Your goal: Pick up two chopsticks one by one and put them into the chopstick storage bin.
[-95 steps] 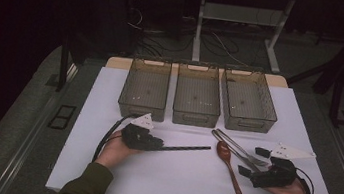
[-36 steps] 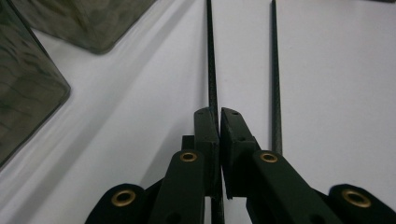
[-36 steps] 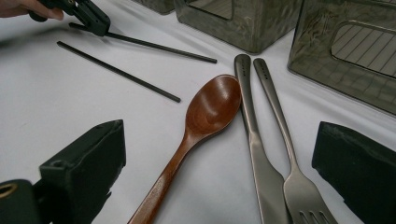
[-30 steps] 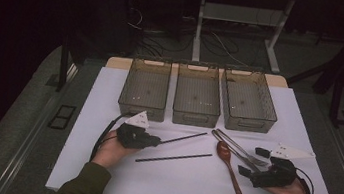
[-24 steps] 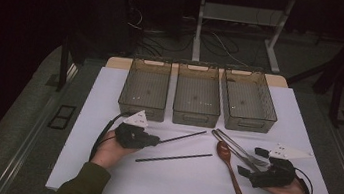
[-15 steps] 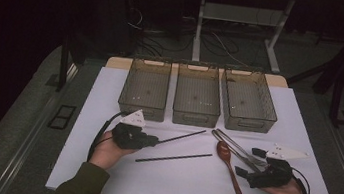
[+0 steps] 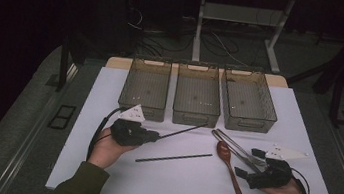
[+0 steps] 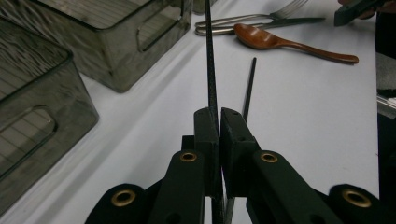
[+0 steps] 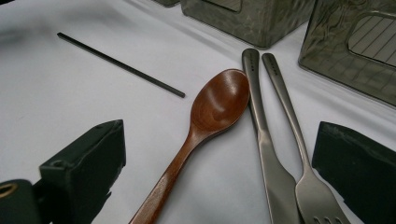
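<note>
while my left gripper (image 8: 218,116) is clamped on one black chopstick (image 7: 183,131), the stick runs straight out ahead of the jaws, tip aimed toward the middle bin (image 7: 197,94) (lifted off the table, looks like). second chopstick (image 7: 174,158) lies flat on the white table (image 7: 110,89), just right of the left gripper, well left of my right gripper (image 7: 250,174). right jaws spread wide, nothing held, over the spoon (image 9: 205,121), knife (image 9: 261,135) and fork (image 9: 299,154). left hand's nearer the loose stick, i'd say.

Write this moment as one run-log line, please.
left gripper: shut on chopstick | right gripper: open above wooden spoon | second chopstick: on table
</note>
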Motion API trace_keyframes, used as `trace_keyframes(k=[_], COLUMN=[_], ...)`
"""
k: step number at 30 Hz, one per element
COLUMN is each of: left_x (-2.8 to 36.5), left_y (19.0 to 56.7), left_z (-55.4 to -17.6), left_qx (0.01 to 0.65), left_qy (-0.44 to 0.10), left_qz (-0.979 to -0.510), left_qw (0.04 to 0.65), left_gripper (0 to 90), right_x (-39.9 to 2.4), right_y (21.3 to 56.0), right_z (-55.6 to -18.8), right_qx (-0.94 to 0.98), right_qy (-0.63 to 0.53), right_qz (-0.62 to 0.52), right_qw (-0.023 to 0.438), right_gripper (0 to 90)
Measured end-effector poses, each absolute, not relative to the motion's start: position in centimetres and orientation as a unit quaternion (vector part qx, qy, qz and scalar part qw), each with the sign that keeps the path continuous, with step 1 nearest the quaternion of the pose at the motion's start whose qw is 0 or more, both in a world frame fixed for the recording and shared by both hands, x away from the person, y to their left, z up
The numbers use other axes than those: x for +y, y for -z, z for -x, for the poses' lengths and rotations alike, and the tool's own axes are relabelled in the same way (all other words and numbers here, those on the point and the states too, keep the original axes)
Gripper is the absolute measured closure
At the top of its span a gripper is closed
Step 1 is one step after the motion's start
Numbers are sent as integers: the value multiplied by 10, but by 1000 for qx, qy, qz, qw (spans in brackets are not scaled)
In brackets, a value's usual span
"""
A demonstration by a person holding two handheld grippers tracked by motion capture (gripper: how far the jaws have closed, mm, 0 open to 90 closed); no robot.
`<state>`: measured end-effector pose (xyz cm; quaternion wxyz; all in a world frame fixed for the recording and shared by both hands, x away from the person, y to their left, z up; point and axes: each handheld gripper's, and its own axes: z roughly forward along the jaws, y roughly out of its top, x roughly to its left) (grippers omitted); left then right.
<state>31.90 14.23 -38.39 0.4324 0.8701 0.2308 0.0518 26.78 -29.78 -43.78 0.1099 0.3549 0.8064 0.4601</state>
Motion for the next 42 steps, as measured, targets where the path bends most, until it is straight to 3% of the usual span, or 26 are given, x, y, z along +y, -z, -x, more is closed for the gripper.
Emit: trace_keyframes(k=[14,42], left_x=[147,150], left_y=[364,333], left_z=[-329,-385], left_qx=[244,290], left_qy=[-79,-134], left_qz=[-861,-845], left_qw=[438,429], left_gripper=[852,852], right_x=[-299,-300], right_y=[437,436], right_z=[-267,-267], right_qx=[805,803], right_qy=[-463,-465], right_qz=[-354,-355], right_qw=[110,112], right_gripper=[23,23])
